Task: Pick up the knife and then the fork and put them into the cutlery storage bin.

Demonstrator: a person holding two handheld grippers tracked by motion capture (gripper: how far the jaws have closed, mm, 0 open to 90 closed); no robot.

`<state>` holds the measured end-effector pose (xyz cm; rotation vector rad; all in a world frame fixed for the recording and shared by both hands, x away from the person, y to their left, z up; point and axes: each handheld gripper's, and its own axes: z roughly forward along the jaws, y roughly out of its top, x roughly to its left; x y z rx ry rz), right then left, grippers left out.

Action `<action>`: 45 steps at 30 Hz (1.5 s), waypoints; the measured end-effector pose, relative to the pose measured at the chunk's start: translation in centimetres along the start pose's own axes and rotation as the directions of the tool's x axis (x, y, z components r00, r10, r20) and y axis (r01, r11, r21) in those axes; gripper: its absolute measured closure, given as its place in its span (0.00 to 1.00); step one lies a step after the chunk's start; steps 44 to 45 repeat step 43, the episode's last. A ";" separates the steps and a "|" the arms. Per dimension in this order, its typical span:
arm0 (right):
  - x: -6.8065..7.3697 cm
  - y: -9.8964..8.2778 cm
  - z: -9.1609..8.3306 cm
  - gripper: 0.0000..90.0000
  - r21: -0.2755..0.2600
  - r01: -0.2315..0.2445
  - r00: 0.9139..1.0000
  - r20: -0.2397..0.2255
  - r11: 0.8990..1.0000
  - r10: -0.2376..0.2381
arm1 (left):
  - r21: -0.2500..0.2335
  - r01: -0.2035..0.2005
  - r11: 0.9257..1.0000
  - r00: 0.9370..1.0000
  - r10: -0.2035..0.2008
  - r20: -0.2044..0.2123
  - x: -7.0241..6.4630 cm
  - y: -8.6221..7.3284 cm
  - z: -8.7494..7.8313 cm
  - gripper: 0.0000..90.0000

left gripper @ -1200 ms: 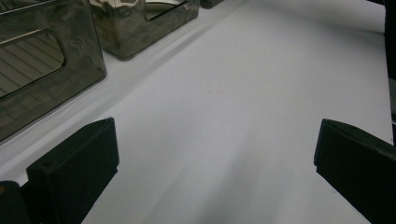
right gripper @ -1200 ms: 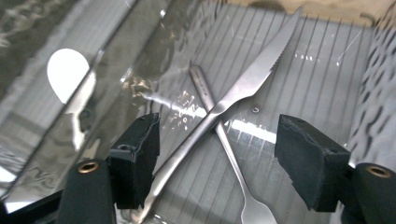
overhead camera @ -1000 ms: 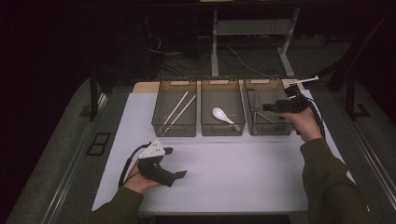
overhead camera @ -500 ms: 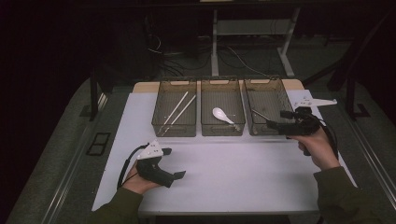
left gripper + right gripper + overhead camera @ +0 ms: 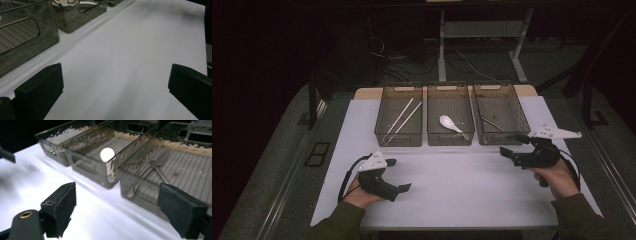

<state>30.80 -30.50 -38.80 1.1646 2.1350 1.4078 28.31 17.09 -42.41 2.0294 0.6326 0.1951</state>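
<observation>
I am holding both grippers over the white sheet (image 5: 462, 185) on the table. The left gripper (image 5: 398, 176) is gaping, empty. The right gripper (image 5: 513, 145), its jaws just widening, empty, is hovering just before the right bin (image 5: 503, 136) holding the fork (image 5: 156, 165). Dark floor and cables are lying beyond.

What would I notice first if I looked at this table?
Three see-through bins sit in a row at the far side of the white table: chopsticks in the left one, a white spoon in the middle, a dark fork in the right. Nearer, a person's hands hold the left gripper and right gripper, both open.
</observation>
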 end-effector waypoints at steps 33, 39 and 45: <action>2.5 -6.8 -1.6 0.16 0.027 0.027 0.998 -0.062 0.999 -0.026 | -0.019 -0.007 1.000 1.000 0.008 0.015 -0.4 0.1 -0.1 0.00; 2.6 -6.8 -1.6 0.16 0.037 0.031 0.998 -0.059 0.999 -0.029 | -0.018 -0.008 1.000 1.000 0.008 0.013 -0.4 0.1 -0.1 0.00; 2.6 -6.8 -1.6 0.16 0.036 0.038 0.997 -0.063 0.999 -0.036 | -0.020 -0.008 1.000 1.000 0.008 0.011 -0.4 0.1 -0.1 0.00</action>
